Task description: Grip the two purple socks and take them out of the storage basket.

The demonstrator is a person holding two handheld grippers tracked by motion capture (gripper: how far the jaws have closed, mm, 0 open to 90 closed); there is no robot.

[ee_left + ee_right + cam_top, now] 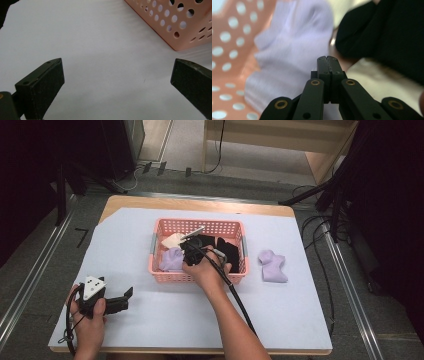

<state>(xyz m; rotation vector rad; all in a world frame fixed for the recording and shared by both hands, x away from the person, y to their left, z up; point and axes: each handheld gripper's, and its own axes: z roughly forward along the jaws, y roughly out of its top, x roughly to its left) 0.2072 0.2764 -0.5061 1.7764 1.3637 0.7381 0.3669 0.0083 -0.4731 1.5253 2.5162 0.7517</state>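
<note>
Up close, right gripper point(327, 58) fingers pressed together above lilac sock point(292, 47), left gripper point(117, 75) fingers spread.

White sheet point(165, 315) over a wooden table point(200, 202), lilac sock point(273, 266) lying on the sheet right of the basket, black cables point(320, 245) trailing across grey floor, pale wooden furniture point(280, 140) behind, metal floor rail point(30, 280) at left.

Right gripper point(192, 251) reached into pink basket point(165, 276), jaws pressed flat together with nothing seen between, forearm slanted in from basket's near side. Left gripper point(126, 296) parked well left of basket's near corner, jaws spread wide, gripped from above.
</note>
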